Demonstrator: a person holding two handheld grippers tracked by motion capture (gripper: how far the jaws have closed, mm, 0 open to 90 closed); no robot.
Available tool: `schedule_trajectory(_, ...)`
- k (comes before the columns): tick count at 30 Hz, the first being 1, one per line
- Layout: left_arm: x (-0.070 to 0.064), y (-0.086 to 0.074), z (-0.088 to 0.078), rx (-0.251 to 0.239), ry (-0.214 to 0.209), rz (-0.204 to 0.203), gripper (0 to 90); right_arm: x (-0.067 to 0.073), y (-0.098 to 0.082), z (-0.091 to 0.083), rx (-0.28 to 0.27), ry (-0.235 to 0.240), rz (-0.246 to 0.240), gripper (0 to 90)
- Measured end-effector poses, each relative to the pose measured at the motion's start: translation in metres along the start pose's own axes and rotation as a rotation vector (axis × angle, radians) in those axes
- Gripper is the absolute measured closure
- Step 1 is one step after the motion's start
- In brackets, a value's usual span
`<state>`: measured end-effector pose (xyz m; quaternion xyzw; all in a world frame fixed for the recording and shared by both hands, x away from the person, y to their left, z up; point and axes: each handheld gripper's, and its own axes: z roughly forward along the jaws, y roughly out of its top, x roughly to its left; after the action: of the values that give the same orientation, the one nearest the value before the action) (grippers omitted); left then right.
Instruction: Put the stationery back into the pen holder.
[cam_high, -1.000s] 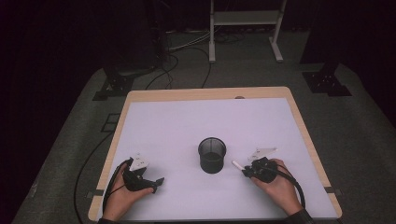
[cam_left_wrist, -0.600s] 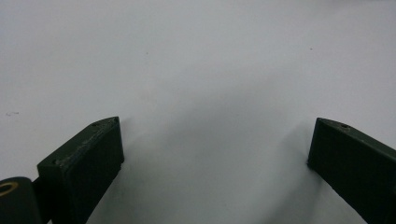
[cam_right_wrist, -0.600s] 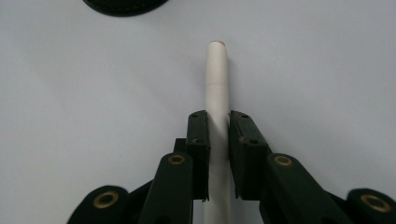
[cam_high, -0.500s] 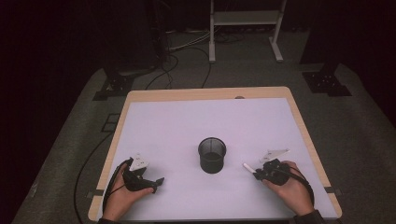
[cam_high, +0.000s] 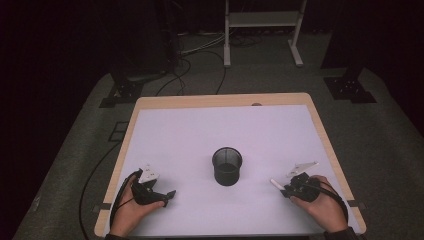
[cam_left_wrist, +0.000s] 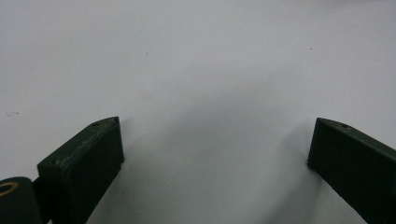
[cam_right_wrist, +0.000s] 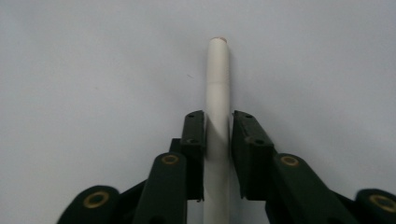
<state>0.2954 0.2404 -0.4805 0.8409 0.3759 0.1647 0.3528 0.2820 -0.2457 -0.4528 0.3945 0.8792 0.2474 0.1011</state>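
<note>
A black mesh cup (cam_high: 227, 166) stands upright at the middle of the white table (cam_high: 225, 125). To its right my right gripper (cam_high: 286, 190) lies low over the table, pointing left toward the cup, with a white pen (cam_high: 276, 183) sticking out past its jaws. In the right gripper view the pen (cam_right_wrist: 217, 70) runs straight between the jaws of that gripper (cam_right_wrist: 218, 116). They have just been opening, and a thin gap shows on each side of the pen. My left gripper (cam_high: 167, 195) rests at the front left, its jaws (cam_left_wrist: 215, 140) wide apart over bare table.
The table's wooden rim (cam_high: 220, 101) frames the white sheet. Beyond it are dark floor, cables (cam_high: 200, 50) and a white metal stand (cam_high: 262, 30). Both forearms come in at the front edge.
My right hand has drawn away from the cup to the right, taking the white pen with it. The left hand has stayed in place.
</note>
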Motion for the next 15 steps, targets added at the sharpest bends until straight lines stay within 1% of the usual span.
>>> schedule_trajectory(2, 0.0, 0.0, 0.0, 0.0, 0.0, -0.001, 2.5, 0.0, 0.002, -0.002, 0.0, -0.003, -0.013, 69.4)
schedule_trajectory(3, 0.0, 0.0, 0.0, 0.0, 0.0, -0.001, 2.5, 0.001, 0.004, -0.003, -0.002, -0.001, -0.008, 68.7)
schedule_trajectory(4, 0.0, 0.0, 0.0, 0.0, 0.0, -0.001, 2.5, 0.001, 0.006, -0.005, -0.002, 0.002, -0.018, 68.0)
schedule_trajectory(5, 0.0, 0.0, 0.0, 0.0, 0.0, 0.0, 2.5, 0.001, 0.008, -0.006, -0.001, 0.004, -0.018, 67.4)
schedule_trajectory(7, 0.0, 0.0, 0.0, 0.0, 0.0, 0.0, 2.5, 0.002, 0.014, -0.009, 0.004, 0.005, -0.019, 66.7)
schedule_trajectory(8, 0.0, 0.0, 0.0, 0.0, 0.0, 0.0, 2.5, 0.002, 0.017, -0.01, 0.006, 0.004, -0.028, 66.8)
schedule_trajectory(11, 0.0, 0.0, 0.0, 0.0, 0.0, 0.0, 2.5, 0.001, 0.028, -0.011, 0.029, 0.006, -0.04, 67.2)
schedule_trajectory(15, 0.0, 0.0, 0.0, 0.0, -0.001, -0.003, 2.5, -0.001, 0.044, -0.006, 0.089, 0.022, -0.053, 68.0)
